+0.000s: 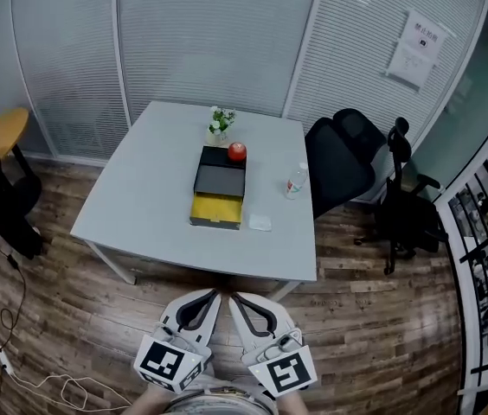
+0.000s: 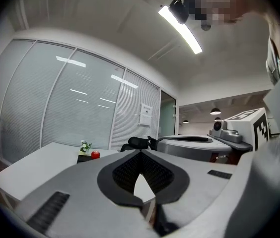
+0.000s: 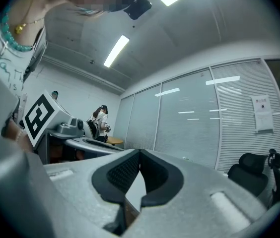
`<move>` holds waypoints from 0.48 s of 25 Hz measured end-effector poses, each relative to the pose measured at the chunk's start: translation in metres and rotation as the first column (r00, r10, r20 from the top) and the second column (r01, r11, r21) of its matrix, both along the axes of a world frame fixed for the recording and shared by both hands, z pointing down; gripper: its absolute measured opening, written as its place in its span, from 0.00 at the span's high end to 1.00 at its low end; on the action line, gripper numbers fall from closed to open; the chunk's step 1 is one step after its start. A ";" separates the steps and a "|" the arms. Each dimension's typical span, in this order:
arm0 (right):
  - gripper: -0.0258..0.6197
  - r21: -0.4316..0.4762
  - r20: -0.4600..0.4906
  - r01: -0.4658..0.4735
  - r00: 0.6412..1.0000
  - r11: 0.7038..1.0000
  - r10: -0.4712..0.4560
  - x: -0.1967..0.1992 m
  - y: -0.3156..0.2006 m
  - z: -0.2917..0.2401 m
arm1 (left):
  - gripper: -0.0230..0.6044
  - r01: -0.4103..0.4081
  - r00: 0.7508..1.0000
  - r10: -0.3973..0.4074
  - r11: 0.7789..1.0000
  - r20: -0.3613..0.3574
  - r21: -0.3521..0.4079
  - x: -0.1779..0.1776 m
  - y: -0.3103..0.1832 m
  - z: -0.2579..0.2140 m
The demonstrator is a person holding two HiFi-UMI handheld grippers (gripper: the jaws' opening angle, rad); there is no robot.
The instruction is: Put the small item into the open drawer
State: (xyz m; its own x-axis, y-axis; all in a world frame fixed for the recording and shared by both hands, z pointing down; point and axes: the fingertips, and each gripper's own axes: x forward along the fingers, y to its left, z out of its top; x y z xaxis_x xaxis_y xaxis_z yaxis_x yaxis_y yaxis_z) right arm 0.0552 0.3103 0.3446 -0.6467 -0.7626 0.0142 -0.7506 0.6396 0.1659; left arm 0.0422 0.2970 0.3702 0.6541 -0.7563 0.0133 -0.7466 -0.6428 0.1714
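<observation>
So, left gripper (image 2: 140, 153): its fingers are pressed shut on each other. Nothing is between them.
Right gripper (image 3: 140, 151): the same. Its fingers are clenched tight, and it is empty too.
Marker cubes (image 1: 171, 361): I see one on the back of each gripper, close to my body.
Where my grippers are: side by side with their tips near each other. They hang over the wood floor (image 1: 374, 318) and point at the table, not yet over it.
White table (image 1: 136, 201): it stands in front of me, and all the things sit on it.
Black box (image 1: 223, 169): it is in the middle of the table.
Yellow drawer (image 1: 217, 208): it is pulled out of the box toward me and is open.
Small white thing (image 1: 260, 222): it lies flat on the table, just beside the right side of the open drawer. It is not in the drawer, and no gripper touches it.
Red apple (image 1: 237, 151): it sits on top of the box at the far end.
Flowers (image 1: 221, 121): they stand just behind the box.
Water bottle (image 1: 295, 181): it stands upright on the right side of the table.
Black chairs (image 1: 348, 158): two of them stand to the right of the table.
Paper sign (image 1: 417, 46): it hangs on the far wall, and I cannot read it.
</observation>
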 end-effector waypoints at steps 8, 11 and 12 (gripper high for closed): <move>0.96 -0.014 -0.006 -0.037 0.999 0.999 0.037 -0.023 -0.034 0.006 | 0.97 -0.030 0.999 0.030 1.000 0.024 0.005 -0.020 -0.030 0.002; 0.96 -0.012 -0.009 -0.045 0.999 0.999 0.045 -0.036 -0.039 0.009 | 0.97 -0.038 0.999 0.038 0.999 0.032 0.007 -0.032 -0.034 0.003; 0.96 -0.013 -0.012 -0.049 0.999 0.999 0.049 -0.039 -0.041 0.010 | 0.97 -0.040 0.999 0.040 0.999 0.037 0.006 -0.036 -0.036 0.005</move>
State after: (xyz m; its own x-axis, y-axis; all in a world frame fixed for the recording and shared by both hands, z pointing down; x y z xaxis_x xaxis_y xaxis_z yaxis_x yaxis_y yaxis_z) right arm 0.0158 0.2696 0.3550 -0.6085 -0.7929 0.0318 -0.7790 0.6045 0.1666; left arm 0.0059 0.2613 0.3751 0.6832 -0.7295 0.0324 -0.7258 -0.6736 0.1398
